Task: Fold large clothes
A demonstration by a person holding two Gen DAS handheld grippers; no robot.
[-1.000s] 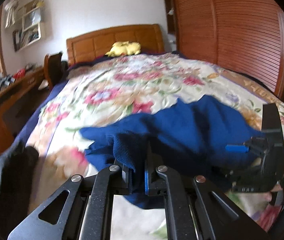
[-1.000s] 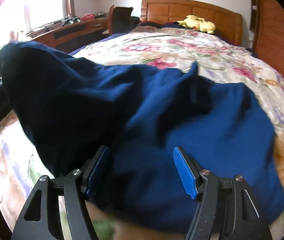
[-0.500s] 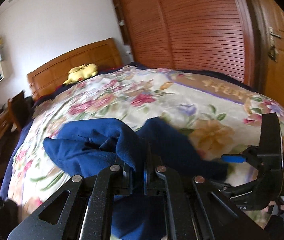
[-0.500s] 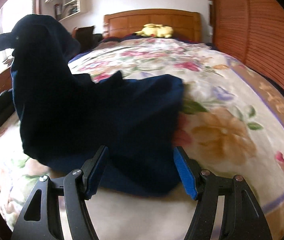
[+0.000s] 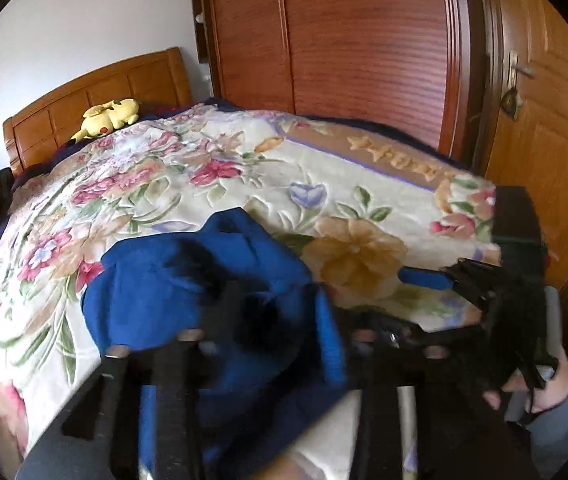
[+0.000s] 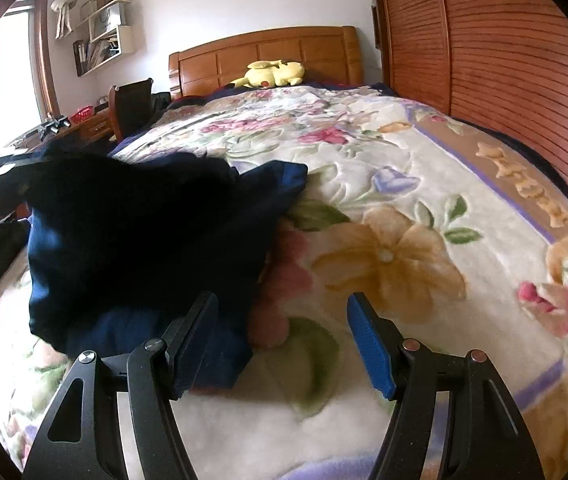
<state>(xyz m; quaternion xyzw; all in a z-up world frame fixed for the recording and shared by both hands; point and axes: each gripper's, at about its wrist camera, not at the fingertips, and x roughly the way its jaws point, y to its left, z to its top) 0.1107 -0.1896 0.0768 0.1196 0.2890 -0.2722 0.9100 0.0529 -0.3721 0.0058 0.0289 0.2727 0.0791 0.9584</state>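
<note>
A: Floral blanket (image 6: 404, 208) covers the bed; blue garment (image 5: 188, 280) lies bunched near its foot edge.

B: Left gripper (image 5: 272, 328)?

A: Jaws opening, blurred, blue cloth between them, pads no longer pinching.

B: Right gripper (image 6: 284, 340)?

A: Spread wide over bare blanket; garment lies just beside its left finger (image 6: 196, 340).
</note>
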